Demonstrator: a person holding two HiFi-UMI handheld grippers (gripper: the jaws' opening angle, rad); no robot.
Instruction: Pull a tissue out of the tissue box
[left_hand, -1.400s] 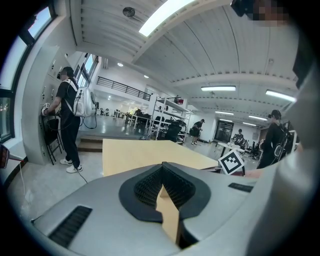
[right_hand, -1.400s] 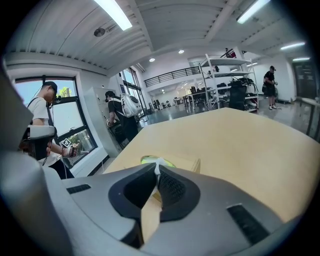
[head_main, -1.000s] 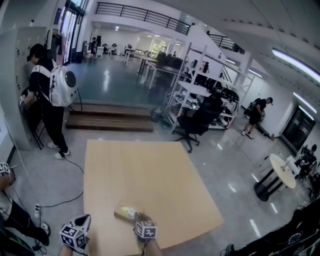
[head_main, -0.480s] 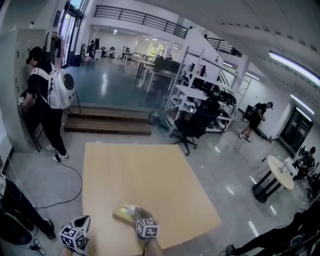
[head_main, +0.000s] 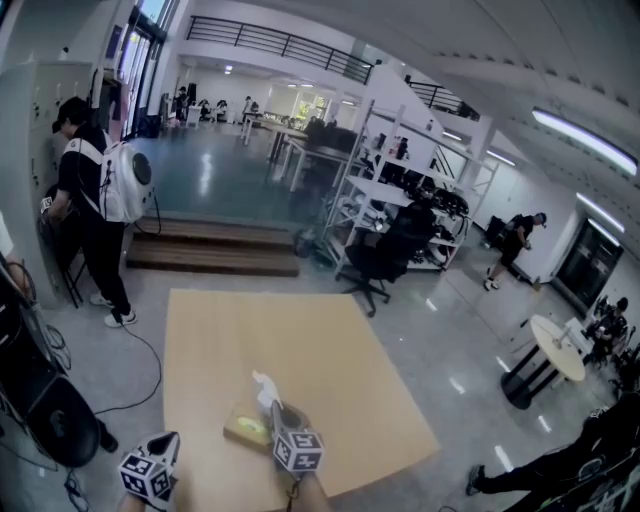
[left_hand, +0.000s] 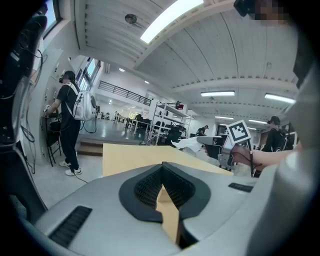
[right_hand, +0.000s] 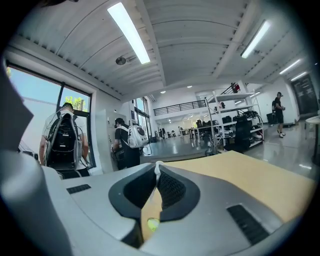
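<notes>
The box (head_main: 243, 430) lies on the near part of the tan table (head_main: 300, 340), close to its near edge; its top shows yellow-green. A white tissue (head_main: 263, 386) rises out of it, stretched upward and crumpled at the top. The right gripper (right_hand: 158, 175) is above the box's right end; its fingers (right_hand: 172, 187) are pressed together with a thin strip of the tissue pinched between them, the white edge showing at their tips. In the left gripper view that gripper is held up over the table with the tissue trailing from its tip, and its marker cube (left_hand: 238, 132) stands above a bare hand (left_hand: 245, 156).

The left gripper (left_hand: 162, 170) is at the near left corner of the table, well apart from the box; its fingers (left_hand: 145, 187) meet at the tips with nothing between them, only table showing through the gap below.

Beyond the table lies a glossy grey floor; a person (head_main: 95, 190) with a white backpack stands at the left wall; a black chair (head_main: 395, 245) stands before white shelves (head_main: 400, 170).
</notes>
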